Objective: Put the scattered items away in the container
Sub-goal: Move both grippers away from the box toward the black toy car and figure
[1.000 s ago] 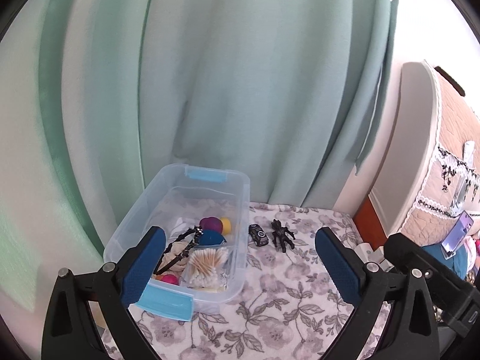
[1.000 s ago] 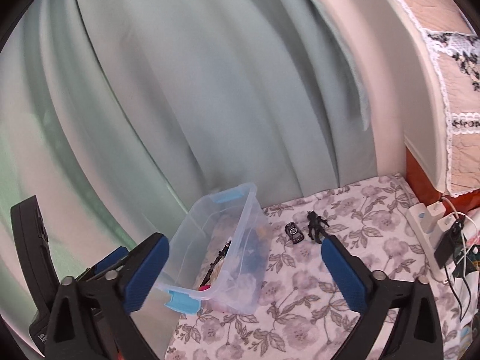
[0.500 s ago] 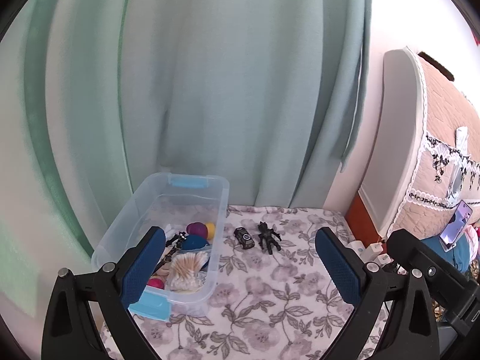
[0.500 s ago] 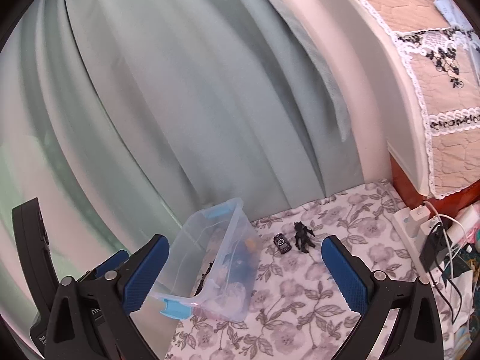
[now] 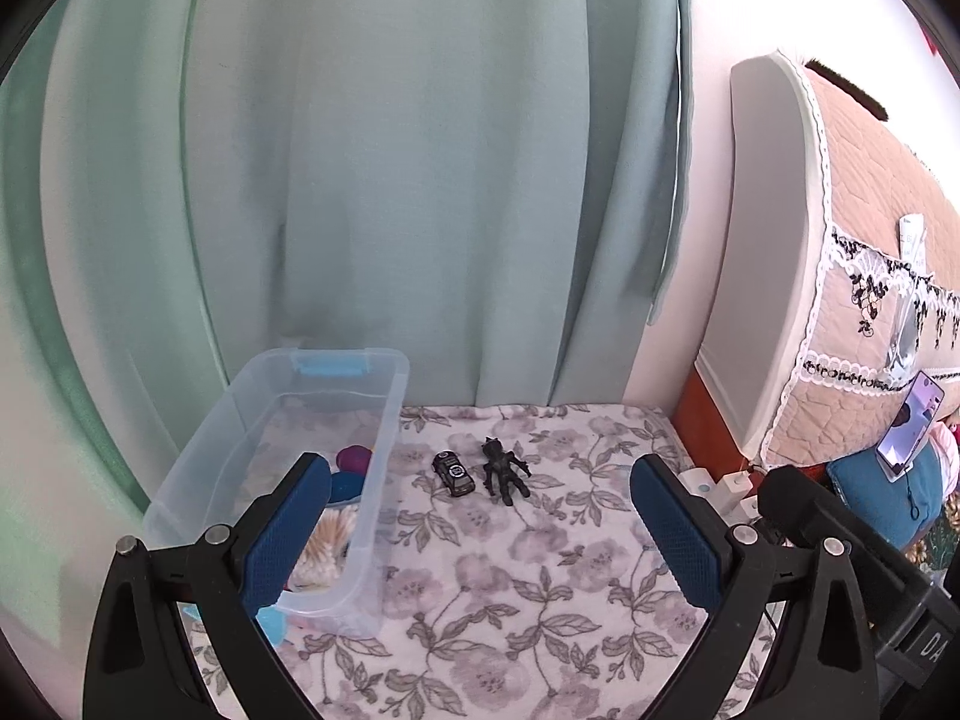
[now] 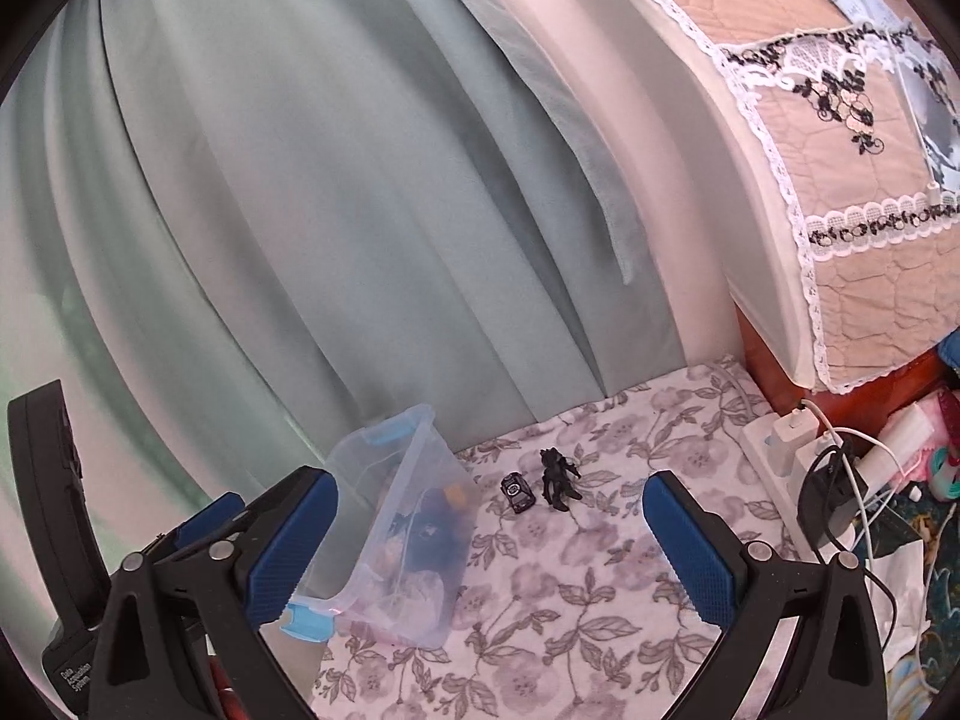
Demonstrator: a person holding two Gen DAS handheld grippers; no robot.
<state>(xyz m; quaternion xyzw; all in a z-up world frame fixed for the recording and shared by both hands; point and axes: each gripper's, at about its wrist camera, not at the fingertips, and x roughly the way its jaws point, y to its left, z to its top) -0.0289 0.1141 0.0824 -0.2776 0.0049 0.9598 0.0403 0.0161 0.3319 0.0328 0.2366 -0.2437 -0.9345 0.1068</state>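
A clear plastic container [image 5: 384, 450] [image 6: 420, 468] with blue latches sits at the left of the floral cloth, holding coloured balls, cotton swabs and other small items. Just right of it lie a small black toy car [image 5: 453, 473] [image 6: 518, 492] and a black toy figure [image 5: 504, 470] [image 6: 557, 478], side by side on the cloth. My left gripper [image 5: 480, 531] hangs open and empty, well short of the toys. My right gripper [image 6: 489, 540] is also open and empty, back from the toys. The left gripper's blue pad [image 6: 204, 519] shows at the lower left of the right wrist view.
A green curtain [image 5: 390, 180] hangs right behind the table. A padded headboard with lace cover [image 5: 840, 276] stands at the right. A white power strip with chargers and cables [image 6: 798, 444] lies along the right edge. A phone [image 5: 909, 432] rests on a blue cushion.
Both grippers have pulled back and shifted right; the container and toys look smaller and further left. Nothing on the cloth has moved. Both grippers stay open.
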